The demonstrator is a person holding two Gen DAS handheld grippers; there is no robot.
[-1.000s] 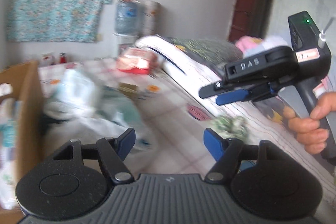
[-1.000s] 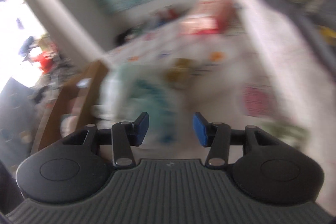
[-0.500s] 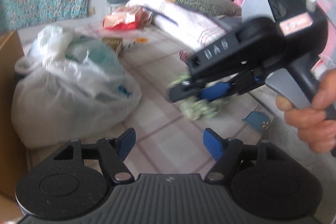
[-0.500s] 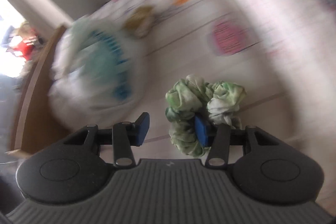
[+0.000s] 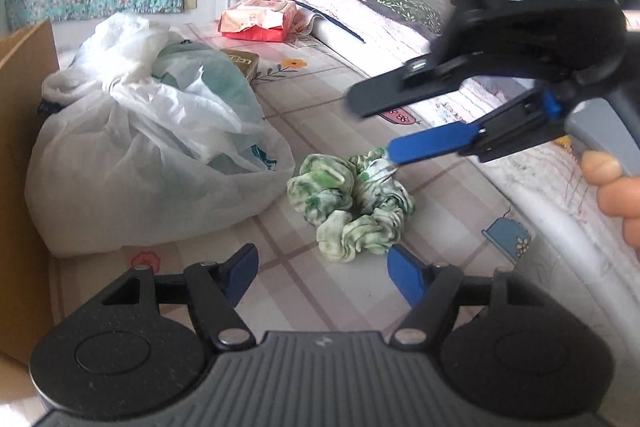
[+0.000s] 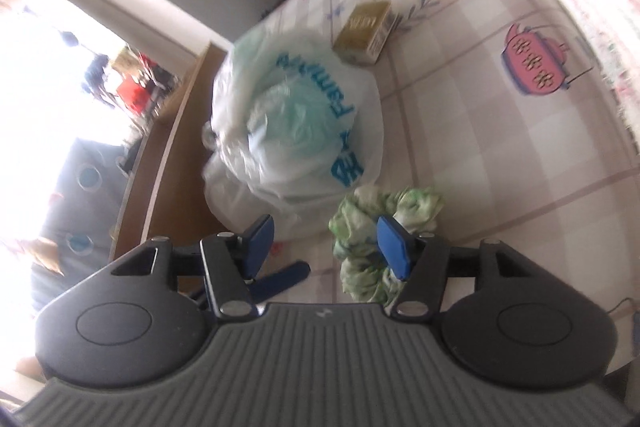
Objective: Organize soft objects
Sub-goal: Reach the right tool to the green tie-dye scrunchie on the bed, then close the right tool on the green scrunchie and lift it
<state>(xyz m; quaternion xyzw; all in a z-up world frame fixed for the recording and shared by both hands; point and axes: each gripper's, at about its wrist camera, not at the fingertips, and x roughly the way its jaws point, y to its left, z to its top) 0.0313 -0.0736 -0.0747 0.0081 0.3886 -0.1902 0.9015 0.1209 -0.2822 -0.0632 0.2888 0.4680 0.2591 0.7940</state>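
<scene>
- Green-white scrunchie point(image 5: 352, 205) lying on checked bed sheet point(image 5: 452, 211), just right of white plastic bag point(image 5: 140, 163), near the camera in both views.
- In right wrist view, near part of scrunchie point(image 6: 376, 227) hidden behind blue right-side pad; rest blurred, folds hard to read.
- Bag contents only partly legible: teal film inside, blue print on side point(image 6: 344, 131), text not readable.
- Right gripper point(image 5: 370, 131) coming in from the right, angled down; blue lower finger tip touching top of scrunchie, black upper finger above it & apart. Jaws opening; part of scrunchie between them, no pinch visible.
- Hand point(image 5: 616, 191) on right gripper's handle cut off at right edge, only fingers seen.
- Left gripper point(image 5: 322, 267) low & near, tilted down, jaws abt half apart, nothing gripped; scrunchie just beyond tips.
- Cardboard box point(image 5: 20, 115) wall at left edge, bag pressed against it; box interior not visible.
- Folded quilt point(image 5: 360, 15) bounds sheet on right & far side; gold carton point(image 6: 364, 31) and red-pink pack point(image 5: 258, 19) farther off.
- Open sheet betw. scrunchie and quilt on right; tight on left, bag almost touching.
</scene>
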